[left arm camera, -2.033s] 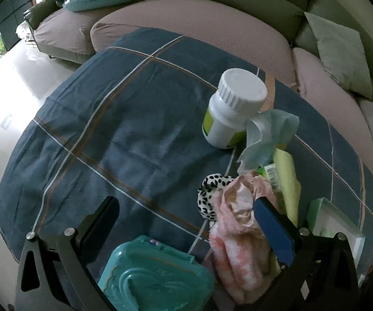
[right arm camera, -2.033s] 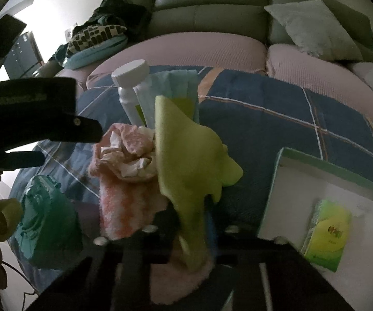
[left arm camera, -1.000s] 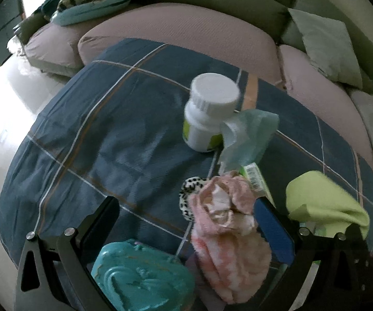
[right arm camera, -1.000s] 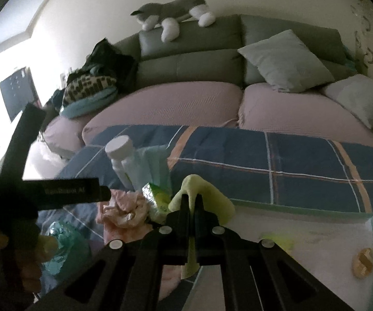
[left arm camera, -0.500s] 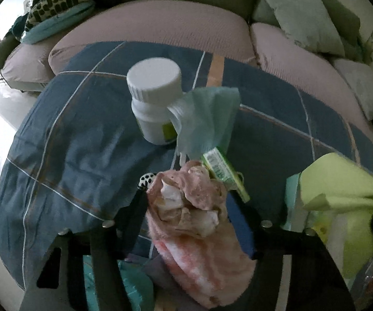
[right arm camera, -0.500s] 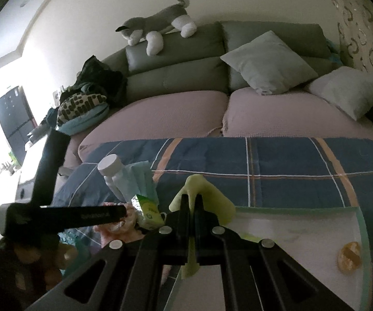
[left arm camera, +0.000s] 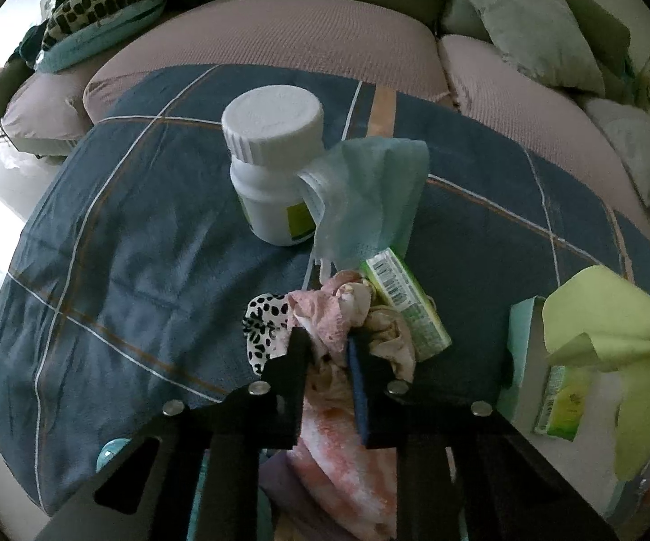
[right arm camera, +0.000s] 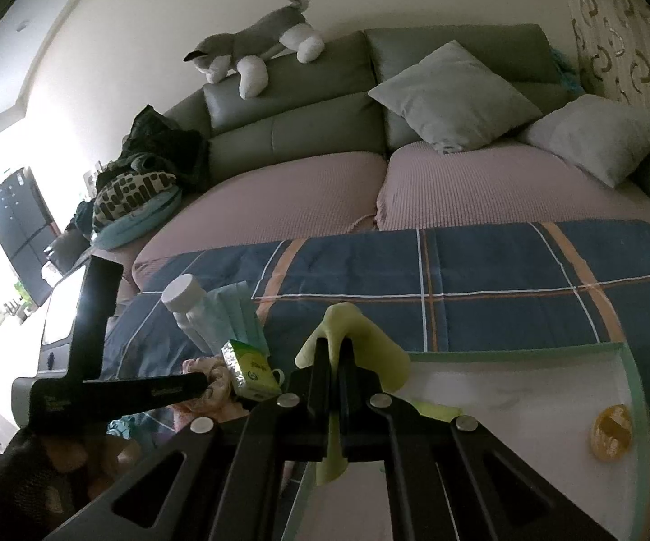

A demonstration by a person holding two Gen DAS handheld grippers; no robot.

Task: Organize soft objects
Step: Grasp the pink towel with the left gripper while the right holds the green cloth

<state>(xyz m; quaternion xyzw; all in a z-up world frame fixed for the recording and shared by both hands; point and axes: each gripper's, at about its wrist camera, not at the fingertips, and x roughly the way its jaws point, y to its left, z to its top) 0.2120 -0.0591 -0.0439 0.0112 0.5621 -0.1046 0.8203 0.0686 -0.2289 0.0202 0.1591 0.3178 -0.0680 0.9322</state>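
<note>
Holding the lime-green cloth [right arm camera: 356,329] pinched over the white tray [right arm camera: 527,387], right fingers [right arm camera: 334,351] should lower before releasing; left fingers [left arm camera: 329,347] clench the pink-and-white towel [left arm camera: 347,464].

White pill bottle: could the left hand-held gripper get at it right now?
Probably not yet. The left hand-held gripper is shut on the pink cloth, so it is occupied. The white pill bottle stands beyond it, with the face mask leaning on one side.
</note>
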